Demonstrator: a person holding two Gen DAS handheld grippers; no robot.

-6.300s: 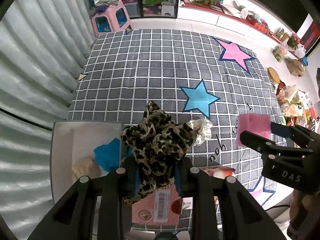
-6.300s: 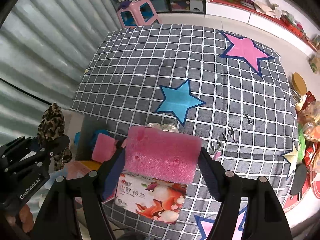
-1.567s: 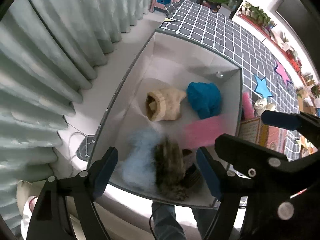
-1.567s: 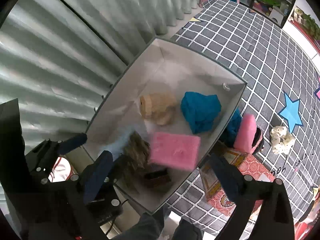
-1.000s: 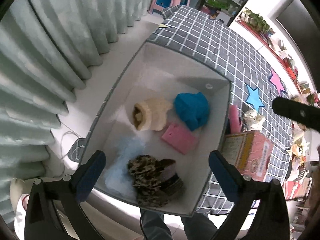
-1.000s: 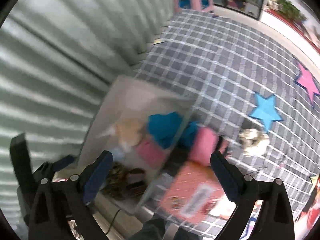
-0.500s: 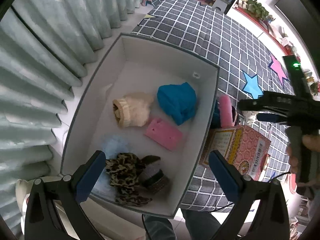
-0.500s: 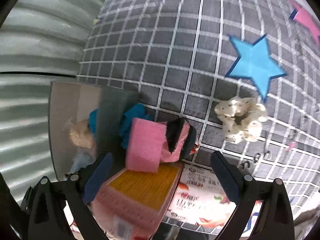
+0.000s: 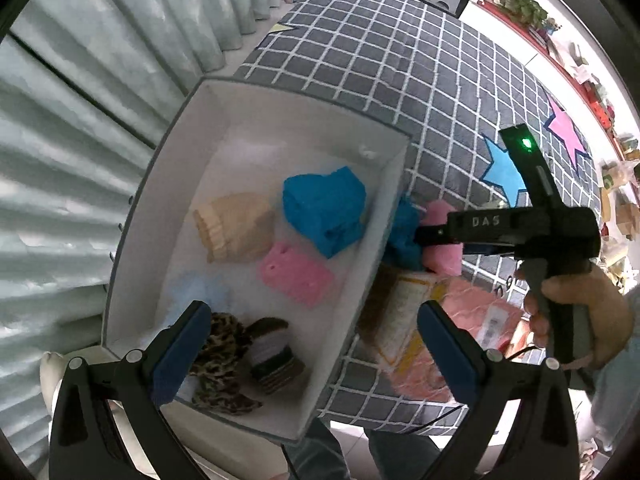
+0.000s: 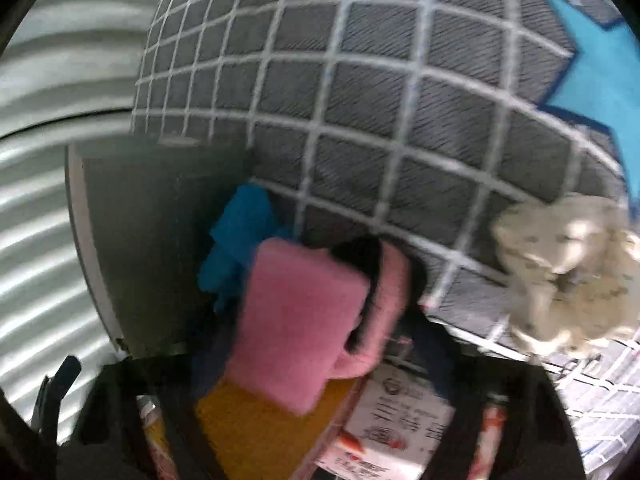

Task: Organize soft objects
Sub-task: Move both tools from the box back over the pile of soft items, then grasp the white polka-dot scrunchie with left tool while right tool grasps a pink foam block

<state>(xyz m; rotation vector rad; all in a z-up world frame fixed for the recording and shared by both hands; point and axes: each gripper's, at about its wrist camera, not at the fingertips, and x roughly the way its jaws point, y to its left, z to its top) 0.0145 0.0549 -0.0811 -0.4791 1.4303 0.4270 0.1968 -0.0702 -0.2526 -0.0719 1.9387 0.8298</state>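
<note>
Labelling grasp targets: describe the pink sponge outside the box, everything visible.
The pink sponge is a rectangular block of coarse, porous-looking foam, standing tilted on edge just outside the box wall. It leans over an orange-topped carton, beside blue cloth and a pink and black item. The right hand-held gripper has just been closing around it; pad contact is unclear.

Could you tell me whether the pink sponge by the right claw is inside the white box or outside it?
Outside. The pink sponge stands on the checked cover beside the white box, against its outer wall, next to a blue cloth.
</note>
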